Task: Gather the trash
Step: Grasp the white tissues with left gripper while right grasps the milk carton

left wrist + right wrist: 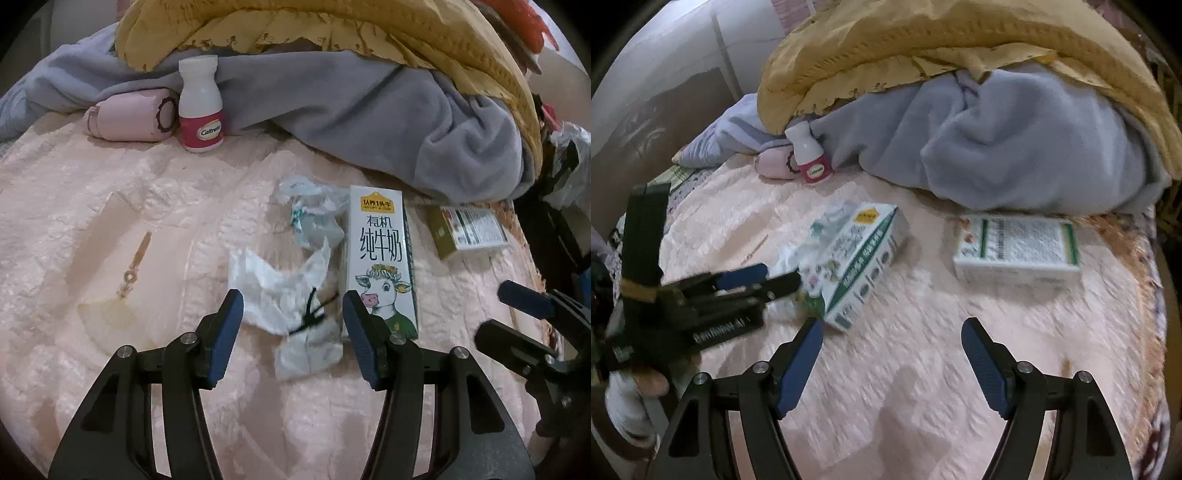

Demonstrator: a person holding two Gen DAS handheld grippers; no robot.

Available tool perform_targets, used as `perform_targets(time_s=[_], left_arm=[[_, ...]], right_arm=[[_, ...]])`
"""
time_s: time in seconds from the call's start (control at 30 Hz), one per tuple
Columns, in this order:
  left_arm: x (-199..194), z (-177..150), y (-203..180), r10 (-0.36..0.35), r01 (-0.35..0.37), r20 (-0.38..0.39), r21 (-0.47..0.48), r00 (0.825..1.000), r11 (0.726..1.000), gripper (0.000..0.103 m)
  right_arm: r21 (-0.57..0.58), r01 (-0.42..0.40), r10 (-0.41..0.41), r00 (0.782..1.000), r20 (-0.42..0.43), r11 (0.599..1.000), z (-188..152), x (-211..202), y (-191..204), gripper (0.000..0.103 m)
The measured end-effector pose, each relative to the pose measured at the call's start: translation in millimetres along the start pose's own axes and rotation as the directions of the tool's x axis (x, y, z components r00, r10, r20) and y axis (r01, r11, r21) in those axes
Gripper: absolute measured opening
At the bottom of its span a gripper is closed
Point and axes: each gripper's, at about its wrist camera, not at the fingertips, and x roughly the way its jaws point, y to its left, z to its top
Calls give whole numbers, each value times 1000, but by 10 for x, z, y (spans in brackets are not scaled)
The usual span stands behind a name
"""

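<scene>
As seen from the left wrist, the left claw is spread wide above the pink bedspread, with nothing pinched. A crumpled white wrapper, crossed by a thin black tie, lies between the two blue pads. A second crumpled wrapper with green print lies just beyond it. A milk carton lies flat, touching the right side of both wrappers, its lower corner just beside the right pad. A small olive box is located near the right edge of the bed. A white pill bottle stands upright against the grey blanket, just beside a pink roll; a yellow quilt is piled on the blanket. The right claw is visible at the right border.

In the right wrist view, which is motion-blurred, the right claw is spread wide over bare bedspread, holding nothing. The milk carton lies ahead of its left pad, with the wrappers touching its far side. A white and green box lies near the right edge of the bed. The left claw is seen at the left, reaching the wrappers.
</scene>
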Motion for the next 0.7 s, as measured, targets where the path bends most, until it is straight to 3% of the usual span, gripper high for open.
perform_targets(time_s=[0.17,0.37,0.53,0.6,0.7], left_arm=[[-45,-44,123,-58,58,-27,-24,998,998,53],[-162,-194,144,-32,33,-28,46,999,998,53],[-79,-258,63,-3,6,-37,74,999,997,54],[-47,-257,25,-1,3,-28,71,1000,997,54],[11,-230,-6,-14,15,-25,59,1000,998,54]], right_arm=[[6,0,0,1000,4,1000,181,135,74,75],[45,-7,7,1000,-5,999,377,367,152,75],[48,-1,4,998,-63,999,504,715,282,75],[55,13,-8,995,-94,998,489,826,269,63],[82,7,1,996,-90,997,438,792,145,60]])
